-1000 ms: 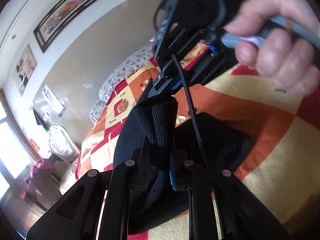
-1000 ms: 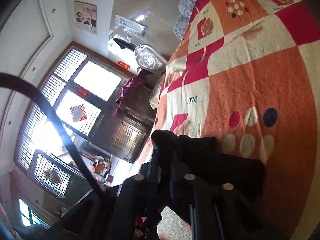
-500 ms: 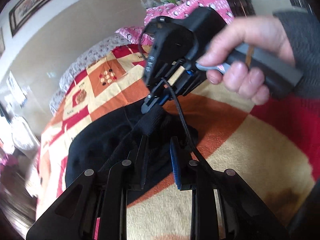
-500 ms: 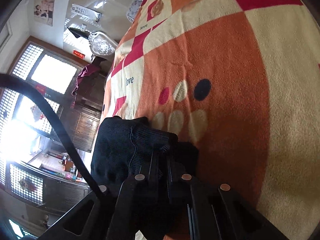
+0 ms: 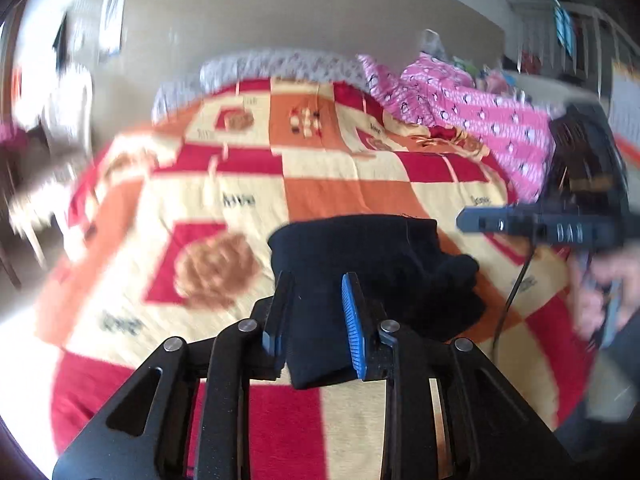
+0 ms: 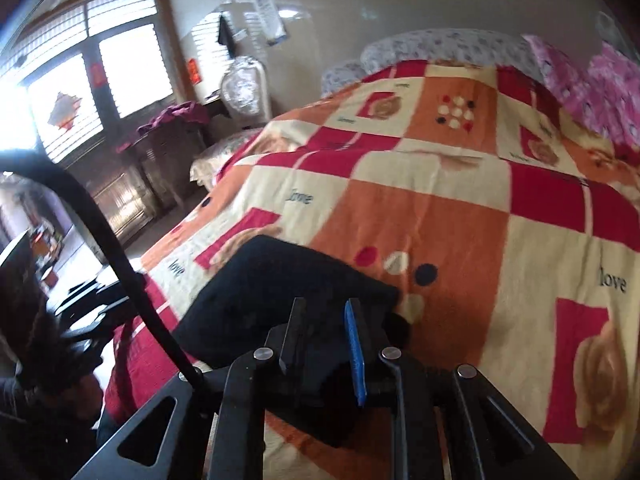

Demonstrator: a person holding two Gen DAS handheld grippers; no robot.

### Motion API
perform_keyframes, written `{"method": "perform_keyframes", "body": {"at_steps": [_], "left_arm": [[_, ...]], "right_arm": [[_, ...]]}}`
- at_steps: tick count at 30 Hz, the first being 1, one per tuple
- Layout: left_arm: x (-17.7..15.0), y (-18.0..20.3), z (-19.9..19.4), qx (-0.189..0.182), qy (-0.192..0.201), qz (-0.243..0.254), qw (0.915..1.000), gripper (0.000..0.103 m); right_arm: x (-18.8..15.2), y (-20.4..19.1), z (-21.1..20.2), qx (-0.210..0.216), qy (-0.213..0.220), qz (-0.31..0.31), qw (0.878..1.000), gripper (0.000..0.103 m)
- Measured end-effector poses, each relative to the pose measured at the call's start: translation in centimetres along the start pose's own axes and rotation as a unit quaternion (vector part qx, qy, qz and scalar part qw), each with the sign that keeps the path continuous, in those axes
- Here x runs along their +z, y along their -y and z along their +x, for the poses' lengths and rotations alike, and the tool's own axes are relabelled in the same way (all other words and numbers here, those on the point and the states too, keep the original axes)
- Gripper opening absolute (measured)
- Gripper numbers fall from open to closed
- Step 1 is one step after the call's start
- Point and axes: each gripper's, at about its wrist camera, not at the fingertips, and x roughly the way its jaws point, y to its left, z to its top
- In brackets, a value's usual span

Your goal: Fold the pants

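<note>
Both tongs, left (image 5: 316, 316) and right (image 6: 324, 338), opening off folded black pants (image 5: 360, 252); soft, limp knit—grip thick folded edges.

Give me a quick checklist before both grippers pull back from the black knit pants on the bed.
1. Black knit pants lie folded on the patchwork blanket: ok.
2. Left gripper jaws opening, cloth between them, fully freed: cannot tell.
3. Right gripper jaws opening above the pants: ok.
4. Bundle's right-hand edge, seen from the left wrist, lumpy, not flat: not ok.
5. Black cable clear of the pants: cannot tell.
</note>
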Motion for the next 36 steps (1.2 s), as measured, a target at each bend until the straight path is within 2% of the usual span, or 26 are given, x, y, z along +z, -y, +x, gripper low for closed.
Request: {"method": "perform_keyframes", "body": {"at_steps": [1, 4, 8, 9, 15, 20, 23, 25, 28, 31, 34, 36], "left_arm": [[0.0, -0.4, 0.5, -0.02, -0.013, -0.021, 0.9995, 0.023], [-0.9, -0.1, 1.8, -0.036, -0.041, -0.032, 0.998, 0.023], [-2.7, 0.2, 4.1, -0.029, -0.086, -0.034, 0.9953, 0.023], [-3.1, 0.1, 4.6, -0.027, -0.094, -0.036, 0.9946, 0.024], [-3.7, 0.2, 5.3, -0.021, -0.077, -0.03, 0.9964, 0.025], [-2.8, 0.2, 4.7, -0.02, -0.076, -0.023, 0.9966, 0.025], [-0.3, -0.1, 3.5, -0.021, -0.038, -0.011, 0.999, 0.025], [1.5, -0.7, 4.0, -0.012, -0.037, -0.018, 0.9991, 0.025], [4.1, -1.6, 7.0, -0.03, -0.068, -0.039, 0.9965, 0.025], [5.4, -2.4, 11.2, -0.079, -0.115, -0.064, 0.9881, 0.025], [5.5, -3.3, 13.6, -0.064, -0.137, -0.079, 0.9854, 0.025], [5.1, -4.0, 14.4, -0.076, -0.142, -0.096, 0.9823, 0.025]], "right_arm": [[0.0, -1.0, 0.5, 0.011, -0.001, -0.007, 1.0, 0.018], [-0.5, -2.7, 3.7, 0.02, -0.042, -0.013, 0.999, 0.018], [-3.1, -2.0, 6.3, -0.029, -0.107, -0.016, 0.994, 0.018], [-3.7, -1.7, 6.0, -0.025, -0.104, -0.014, 0.994, 0.018], [-6.2, -0.6, 4.7, -0.02, -0.076, 0.017, 0.997, 0.019], [-6.5, -1.2, 5.4, -0.031, -0.054, 0.017, 0.998, 0.019], [-6.2, -1.3, 5.2, -0.032, -0.061, 0.023, 0.997, 0.019], [-5.5, -1.6, 4.8, -0.029, -0.07, 0.023, 0.997, 0.018], [-3.0, -1.4, 3.2, -0.025, -0.033, 0.02, 0.999, 0.021], [-0.1, 0.0, 3.6, -0.04, -0.012, 0.028, 0.999, 0.022], [1.4, 1.3, 6.3, -0.029, -0.039, 0.038, 0.998, 0.022], [1.2, 1.8, 8.9, -0.042, -0.082, 0.028, 0.995, 0.022]]}}
